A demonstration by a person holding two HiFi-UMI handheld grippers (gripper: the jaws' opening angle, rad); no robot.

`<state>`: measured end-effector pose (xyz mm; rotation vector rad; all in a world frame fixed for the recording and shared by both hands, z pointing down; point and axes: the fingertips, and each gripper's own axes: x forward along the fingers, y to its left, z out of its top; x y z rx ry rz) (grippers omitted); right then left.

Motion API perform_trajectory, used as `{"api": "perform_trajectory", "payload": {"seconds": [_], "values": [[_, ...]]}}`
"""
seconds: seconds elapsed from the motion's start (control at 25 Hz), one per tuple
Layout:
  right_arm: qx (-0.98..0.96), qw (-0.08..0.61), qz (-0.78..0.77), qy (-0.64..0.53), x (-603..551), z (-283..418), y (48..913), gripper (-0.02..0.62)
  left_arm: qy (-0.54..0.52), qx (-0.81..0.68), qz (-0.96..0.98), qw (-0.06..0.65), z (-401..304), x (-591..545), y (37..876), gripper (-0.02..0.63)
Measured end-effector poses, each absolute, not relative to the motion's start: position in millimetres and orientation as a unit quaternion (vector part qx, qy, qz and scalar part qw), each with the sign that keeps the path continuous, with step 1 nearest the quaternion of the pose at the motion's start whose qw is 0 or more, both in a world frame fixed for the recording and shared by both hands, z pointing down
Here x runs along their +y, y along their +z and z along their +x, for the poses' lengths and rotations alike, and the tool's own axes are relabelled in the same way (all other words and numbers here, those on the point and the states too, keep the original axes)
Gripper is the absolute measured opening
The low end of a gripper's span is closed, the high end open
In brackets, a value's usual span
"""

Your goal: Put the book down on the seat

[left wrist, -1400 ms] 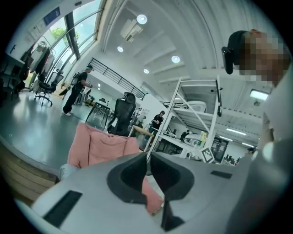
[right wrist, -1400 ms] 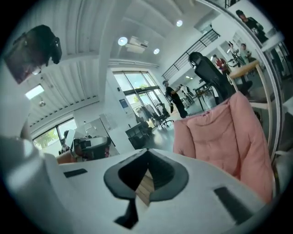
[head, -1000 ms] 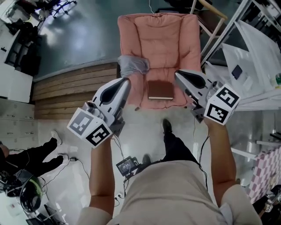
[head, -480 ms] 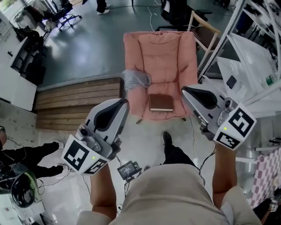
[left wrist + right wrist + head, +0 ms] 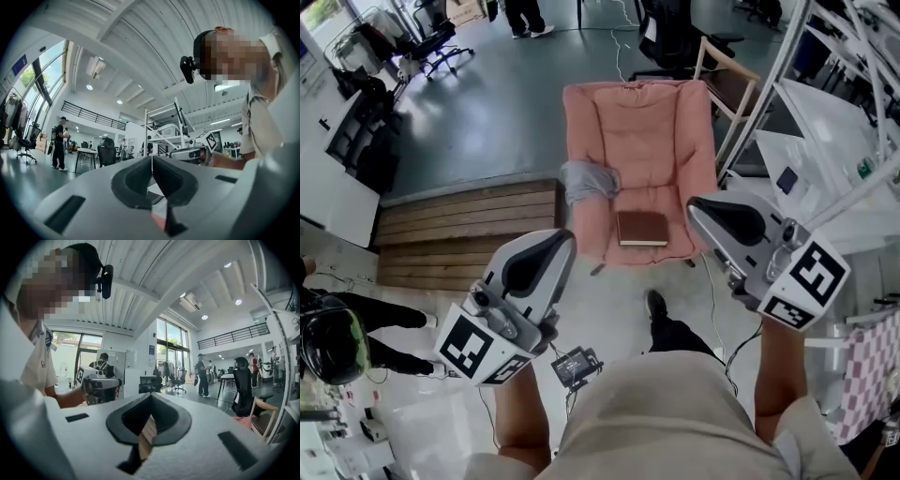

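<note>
I have the left gripper [image 5: 555, 242] at lower left and the right gripper [image 5: 699, 208] at centre right, both with jaws fully closed and empty, while the book [image 5: 641, 228] lies flat on the pink chair [image 5: 642, 131] seat's front edge, upper centre.

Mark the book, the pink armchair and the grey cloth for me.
book [image 5: 641, 228]: head view, middle of its cover.
pink armchair [image 5: 642, 131]: head view, bare backrest cushion.
grey cloth [image 5: 589, 178]: head view, middle of the bundle.
</note>
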<state>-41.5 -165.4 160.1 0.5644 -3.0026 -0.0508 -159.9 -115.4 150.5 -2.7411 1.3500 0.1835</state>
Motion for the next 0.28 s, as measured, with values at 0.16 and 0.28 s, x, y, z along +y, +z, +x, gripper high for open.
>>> {"api": "perform_trajectory", "payload": {"seconds": [0.16,0.28], "values": [[-0.981,0.045,0.186,-0.017,-161.6,-40.8,159.3,-0.012,0.06,0.439,-0.896,0.041,-159.4,-111.6,148.9,0.012],[-0.982,0.046,0.185,-0.016,-159.1,-42.0,158.6,-0.012,0.059,0.438,-0.896,0.041,-159.8,-109.5,147.9,0.012]]}}
